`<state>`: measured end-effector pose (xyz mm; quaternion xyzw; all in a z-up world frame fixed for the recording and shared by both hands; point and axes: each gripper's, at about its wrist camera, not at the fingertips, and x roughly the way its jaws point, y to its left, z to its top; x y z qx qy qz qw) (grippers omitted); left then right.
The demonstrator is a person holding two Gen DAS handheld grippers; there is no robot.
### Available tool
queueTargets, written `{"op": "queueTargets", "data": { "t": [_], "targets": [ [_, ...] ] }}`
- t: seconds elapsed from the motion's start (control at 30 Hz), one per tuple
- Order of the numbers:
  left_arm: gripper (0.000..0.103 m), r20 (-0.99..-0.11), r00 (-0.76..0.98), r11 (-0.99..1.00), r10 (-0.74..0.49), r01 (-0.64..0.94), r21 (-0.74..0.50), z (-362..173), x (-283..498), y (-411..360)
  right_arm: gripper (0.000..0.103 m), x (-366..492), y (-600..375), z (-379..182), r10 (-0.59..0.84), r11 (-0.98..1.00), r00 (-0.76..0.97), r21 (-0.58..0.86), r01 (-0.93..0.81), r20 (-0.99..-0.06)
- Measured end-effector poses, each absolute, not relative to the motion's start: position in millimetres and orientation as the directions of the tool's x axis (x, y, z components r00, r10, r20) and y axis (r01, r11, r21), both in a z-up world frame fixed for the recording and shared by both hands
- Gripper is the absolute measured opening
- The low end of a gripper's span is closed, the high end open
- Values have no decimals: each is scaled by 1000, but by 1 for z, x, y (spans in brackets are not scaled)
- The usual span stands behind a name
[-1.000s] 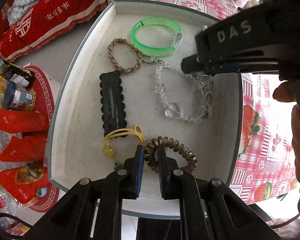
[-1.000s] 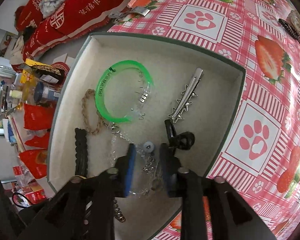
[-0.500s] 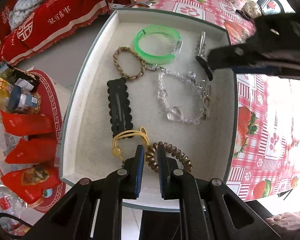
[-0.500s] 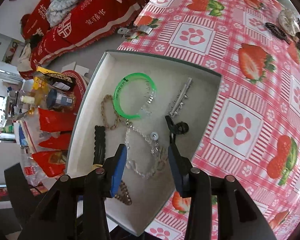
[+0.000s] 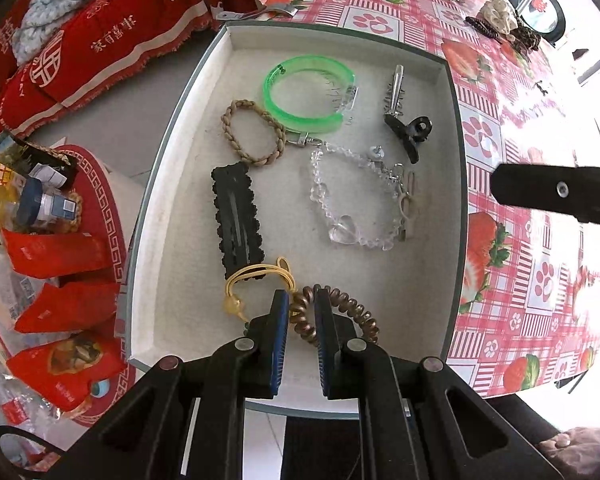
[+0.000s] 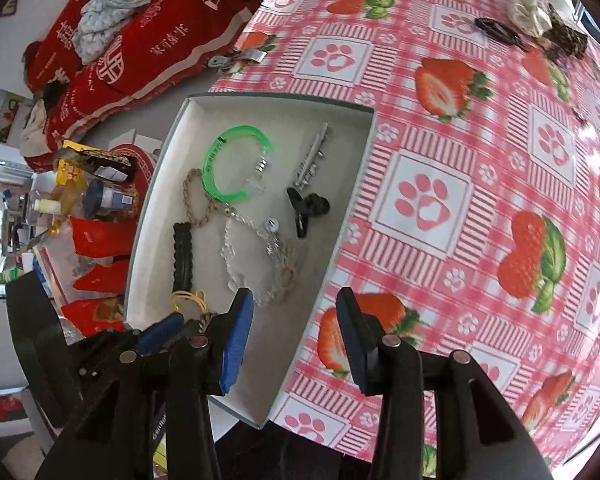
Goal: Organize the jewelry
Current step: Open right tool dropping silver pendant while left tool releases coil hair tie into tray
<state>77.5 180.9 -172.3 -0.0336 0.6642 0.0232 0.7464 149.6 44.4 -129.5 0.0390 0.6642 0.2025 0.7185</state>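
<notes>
A shallow white tray [image 5: 188, 184] [image 6: 336, 240] holds jewelry: a green bangle [image 5: 306, 96] [image 6: 228, 164], a braided tan loop [image 5: 252, 134], a black scalloped hair clip [image 5: 238, 220], a clear bead bracelet [image 5: 352, 200], a silver clip [image 5: 396, 90], a small black claw clip [image 5: 410, 130] [image 6: 308, 208], a yellow cord [image 5: 260, 276]. My left gripper [image 5: 302, 300] is shut on a brown spiral hair tie [image 5: 340, 314] at the tray's near edge. My right gripper [image 6: 294, 308] is open and empty, raised over the tray's right edge.
The tray lies on a red strawberry-and-paw tablecloth [image 6: 460, 184]. More hair accessories [image 6: 528, 20] lie at the table's far side. Red packets and bottles [image 5: 48, 240] sit below on the left. A red cloth [image 5: 100, 40] is beyond the table.
My right gripper opened, let go of the black claw clip in the tray, and pulled back up and to the right. My left gripper stayed shut on the spiral hair tie.
</notes>
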Motion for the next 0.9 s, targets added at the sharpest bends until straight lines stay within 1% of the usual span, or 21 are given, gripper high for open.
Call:
{"op": "queueTargets", "data": {
  "t": [0.23, 0.53, 0.57, 0.6, 0.63, 0.7, 0.9],
  "targets": [
    [20, -994, 110, 997, -6, -78, -15, -168, 76, 182, 47, 138, 42, -130, 304, 925, 23, 289, -245, -952],
    [20, -995, 102, 996, 7, -84, -2, -162, 74, 187, 47, 133, 47, -126, 295, 925, 14, 281, -257, -956],
    [43, -995, 100, 996, 10, -85, 2, -162, 74, 188, 47, 133, 47, -125, 295, 924, 15, 281, -259, -955],
    [88, -995, 99, 996, 17, -94, 8, -161, 73, 189, 47, 133, 48, -124, 295, 924, 16, 280, -260, -955],
    [102, -993, 110, 994, 31, -107, 19, -158, 72, 191, 47, 133, 48, -123, 294, 924, 18, 280, -261, -955],
    [103, -989, 143, 993, 46, -112, 30, -149, 70, 192, 47, 133, 47, -121, 294, 924, 20, 279, -261, -955],
    [103, -987, 151, 992, 49, -121, 31, -138, 68, 198, 47, 132, 46, -114, 292, 923, 29, 274, -269, -956]
  ]
}}
